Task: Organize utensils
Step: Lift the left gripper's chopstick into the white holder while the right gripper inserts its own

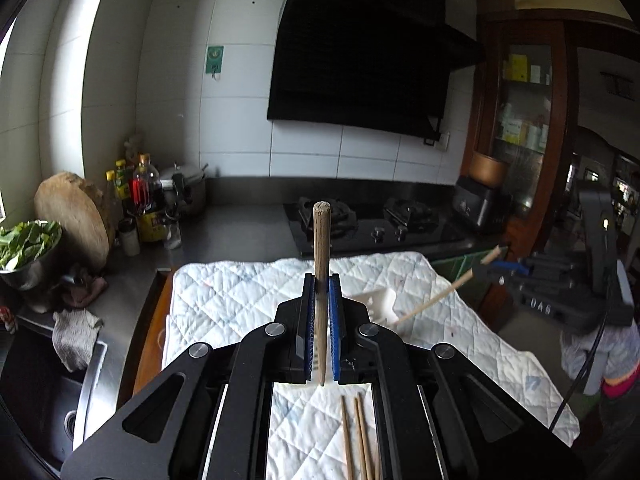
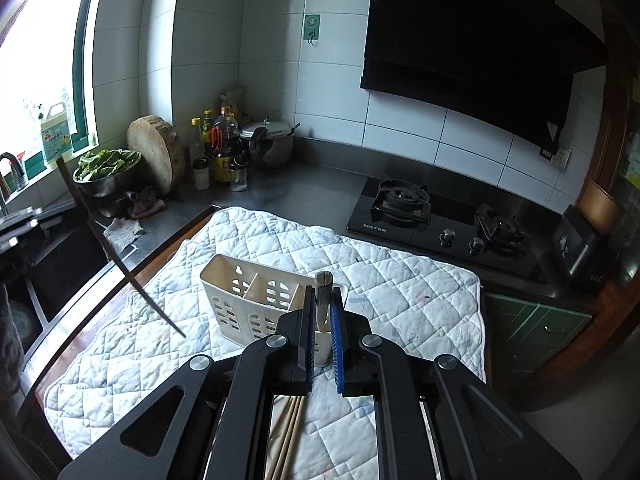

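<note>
My left gripper is shut on a wooden chopstick that stands upright between its blue pads, above the quilted mat. My right gripper is shut on another chopstick, its lower end over the right compartment of the white utensil holder. The left view shows the right gripper holding its chopstick slanted down to the holder. The right view shows the left-held chopstick slanting at the left. Several loose chopsticks lie on the mat under my grippers, in the left view and the right view.
The white quilted mat covers the counter. A black gas stove is behind it. A sink is at the left. A bowl of greens, a round chopping board, bottles and a pot stand in the back-left corner.
</note>
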The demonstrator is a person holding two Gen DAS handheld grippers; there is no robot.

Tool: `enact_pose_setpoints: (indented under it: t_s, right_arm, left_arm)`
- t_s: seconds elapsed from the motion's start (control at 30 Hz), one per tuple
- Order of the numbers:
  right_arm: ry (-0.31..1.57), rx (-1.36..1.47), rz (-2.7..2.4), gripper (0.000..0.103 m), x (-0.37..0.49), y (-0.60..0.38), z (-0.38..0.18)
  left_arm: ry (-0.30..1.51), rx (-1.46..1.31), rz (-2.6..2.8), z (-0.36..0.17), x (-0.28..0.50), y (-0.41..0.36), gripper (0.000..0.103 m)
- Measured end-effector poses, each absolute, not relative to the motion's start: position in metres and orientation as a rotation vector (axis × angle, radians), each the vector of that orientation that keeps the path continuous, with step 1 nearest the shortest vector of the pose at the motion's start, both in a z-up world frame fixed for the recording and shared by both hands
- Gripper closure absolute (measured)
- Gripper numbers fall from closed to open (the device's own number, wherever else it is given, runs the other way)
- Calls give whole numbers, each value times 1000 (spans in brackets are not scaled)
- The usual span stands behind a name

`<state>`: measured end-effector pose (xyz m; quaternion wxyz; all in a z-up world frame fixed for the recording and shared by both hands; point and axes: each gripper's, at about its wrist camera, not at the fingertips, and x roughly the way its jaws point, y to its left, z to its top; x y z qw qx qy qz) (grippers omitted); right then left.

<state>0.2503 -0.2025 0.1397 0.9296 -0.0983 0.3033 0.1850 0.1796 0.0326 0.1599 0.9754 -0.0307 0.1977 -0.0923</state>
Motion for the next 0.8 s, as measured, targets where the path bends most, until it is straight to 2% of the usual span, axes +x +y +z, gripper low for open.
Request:
enact_pose_setpoints:
  t_s: [0.27, 0.7, 0.8]
  right_arm:
    - [647, -211, 391, 96, 263, -198, 129]
    - [675, -187, 408, 96, 276, -195, 110]
    - [665, -179, 408, 95, 276, -195, 108]
  left_arm:
    - [316, -96, -97, 180, 223, 32, 98]
    - [514, -159, -107, 108, 276, 45, 97]
    - [527, -134, -106, 102, 275, 43, 93]
